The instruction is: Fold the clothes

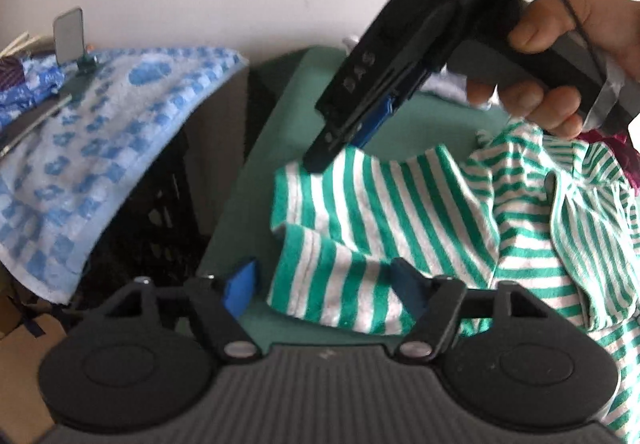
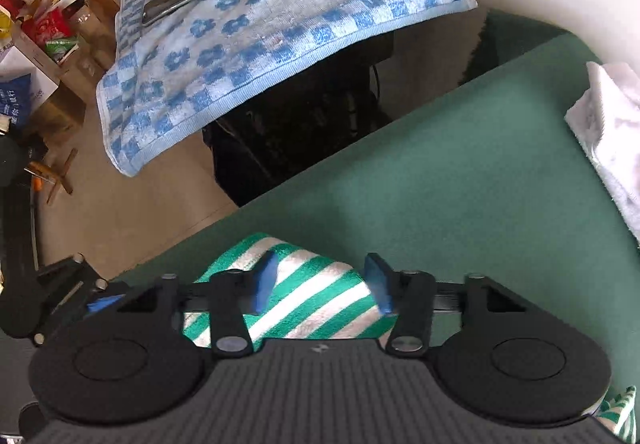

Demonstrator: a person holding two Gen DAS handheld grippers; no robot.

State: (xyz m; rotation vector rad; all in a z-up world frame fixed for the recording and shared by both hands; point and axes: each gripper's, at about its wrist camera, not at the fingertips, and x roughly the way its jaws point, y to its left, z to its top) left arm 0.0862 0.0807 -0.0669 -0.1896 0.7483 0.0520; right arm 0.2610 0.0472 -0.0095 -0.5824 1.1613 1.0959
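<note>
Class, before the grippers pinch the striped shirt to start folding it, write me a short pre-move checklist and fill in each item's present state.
1. Striped shirt lying on the green table: ok.
2. Shirt spread flat: not ok, it is bunched and creased.
3. Left gripper open over a shirt edge: ok, pads not pressing.
4. Right gripper astride a corner of the shirt: ok, cloth lies between the pads; grip not yet made.
5. Bare table beyond the shirt for folding: ok; a white cloth sits off to the side.
6. Whole shirt in view: cannot tell its far side.
</note>
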